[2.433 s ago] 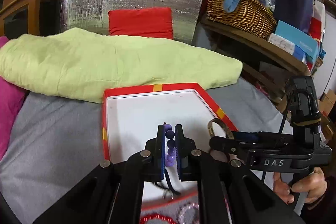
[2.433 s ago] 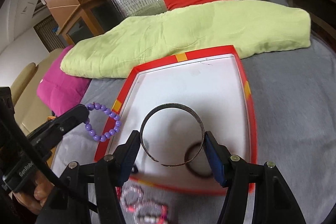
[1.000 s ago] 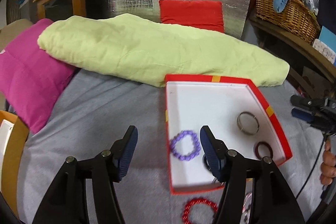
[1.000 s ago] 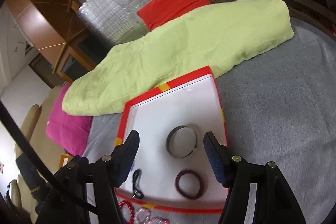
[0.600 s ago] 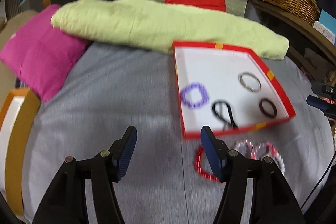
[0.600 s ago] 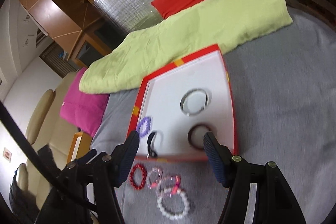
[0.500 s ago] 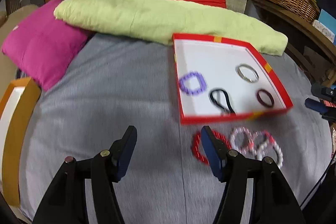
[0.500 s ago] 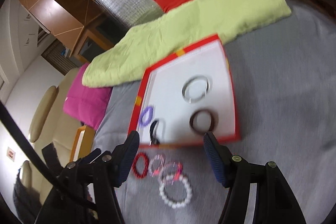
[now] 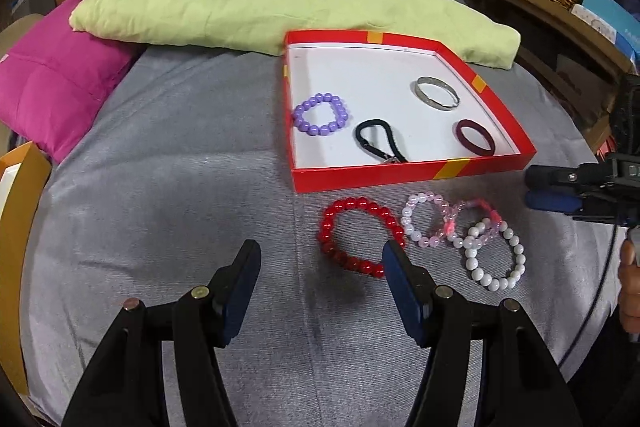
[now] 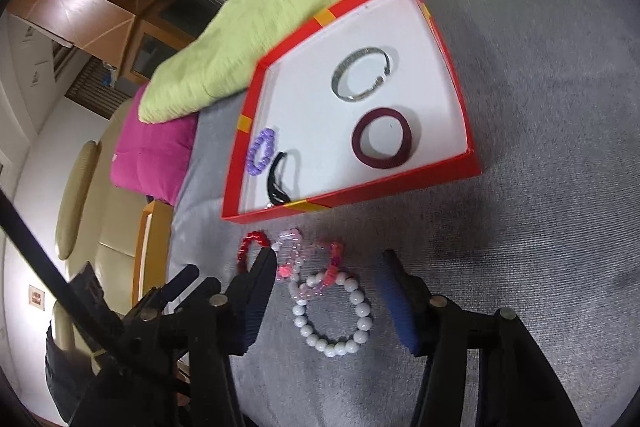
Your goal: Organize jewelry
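Where grey cloth (image 9: 168, 187) spreads, green cushion (image 9: 248, 11) borders its back.

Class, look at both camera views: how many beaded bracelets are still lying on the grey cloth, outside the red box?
4, in a row before the box: red bracelet leftmost, pale pink bracelet, bright pink bracelet, and white bracelet nearest. None appears hidden.

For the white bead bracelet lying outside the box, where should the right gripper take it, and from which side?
Best taken on the near arc of the white bead bracelet, from above, one pad inside the loop and one outside. It lies flat on the grey cloth, and its far arc overlaps the pink bracelet, so the near side is the free one. The right gripper, empty with jaws closing, hangs over it.
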`<state>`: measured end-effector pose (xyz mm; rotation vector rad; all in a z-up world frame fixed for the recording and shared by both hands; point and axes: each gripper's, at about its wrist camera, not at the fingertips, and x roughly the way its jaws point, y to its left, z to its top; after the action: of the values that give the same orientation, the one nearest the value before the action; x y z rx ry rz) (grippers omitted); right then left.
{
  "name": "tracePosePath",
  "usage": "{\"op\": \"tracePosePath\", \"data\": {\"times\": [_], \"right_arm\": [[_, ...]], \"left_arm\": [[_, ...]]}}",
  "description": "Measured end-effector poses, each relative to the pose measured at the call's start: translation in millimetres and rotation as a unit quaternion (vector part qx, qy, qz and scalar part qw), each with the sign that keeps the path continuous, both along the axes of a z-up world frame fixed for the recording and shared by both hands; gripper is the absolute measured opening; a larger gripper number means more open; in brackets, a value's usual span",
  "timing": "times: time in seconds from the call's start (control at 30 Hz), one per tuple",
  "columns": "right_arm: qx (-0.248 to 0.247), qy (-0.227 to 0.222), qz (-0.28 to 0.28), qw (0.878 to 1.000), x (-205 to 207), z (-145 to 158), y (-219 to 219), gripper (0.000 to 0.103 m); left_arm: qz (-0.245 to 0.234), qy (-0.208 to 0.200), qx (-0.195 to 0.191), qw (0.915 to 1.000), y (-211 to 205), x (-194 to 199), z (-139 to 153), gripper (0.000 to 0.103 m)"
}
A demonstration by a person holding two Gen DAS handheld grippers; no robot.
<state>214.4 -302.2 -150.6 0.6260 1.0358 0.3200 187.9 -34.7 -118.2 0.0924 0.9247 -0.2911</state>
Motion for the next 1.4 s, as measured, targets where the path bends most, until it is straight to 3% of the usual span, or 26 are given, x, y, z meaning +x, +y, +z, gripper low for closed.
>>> {"op": "tracePosePath", "data": {"times": [0.07, 0.13, 0.27, 0.43, 0.5, 0.63, 0.83, 1.07, 1.23, 1.4], "right_arm": [[-0.003, 0.007, 0.002, 1.0, 3, -5, 4, 0.055], [-0.006, 0.011, 0.011, 1.0, 6, -8, 9, 0.047], [-0.021, 0.018, 0.024, 0.999, 12, -14, 23, 0.046], [-0.052, 0.027, 0.026, 0.998, 20, -24, 34, 0.014], [-0.062, 0.02, 0.023, 0.998, 21, -23, 35, 0.01], [-0.073, 0.002, 0.014, 0.997, 19, -17, 31, 0.009], [-0.077, -0.012, -0.02, 0.997, 14, -9, 7, 0.009], [-0.075, 0.004, -0.062, 0.995, 9, -10, -28, 0.009], [-0.077, 0.023, -0.065, 0.995, 11, -19, -32, 0.009], [-0.081, 0.023, -0.061, 0.995, 11, -20, -29, 0.009]], "left_arm": [[-0.005, 0.001, 0.004, 1.0, -4, 1, -1, 0.064], [-0.005, 0.003, 0.012, 0.9999, -7, 1, -4, 0.064], [-0.007, 0.003, 0.008, 0.9999, -8, 2, -4, 0.064], [-0.028, -0.008, 0.007, 0.9996, -14, -1, -2, 0.064], [-0.036, -0.008, 0.009, 0.9993, -17, 0, -3, 0.064], [-0.047, -0.01, -0.011, 0.9988, -19, 0, -1, 0.064], [-0.056, -0.002, -0.004, 0.9984, -25, 4, -7, 0.064], [-0.056, 0.0, -0.017, 0.9983, -28, 6, -9, 0.064], [-0.063, -0.001, 0.009, 0.998, -35, 8, -13, 0.064], [-0.043, 0.021, 0.002, 0.9988, -26, 15, -19, 0.064]]}}
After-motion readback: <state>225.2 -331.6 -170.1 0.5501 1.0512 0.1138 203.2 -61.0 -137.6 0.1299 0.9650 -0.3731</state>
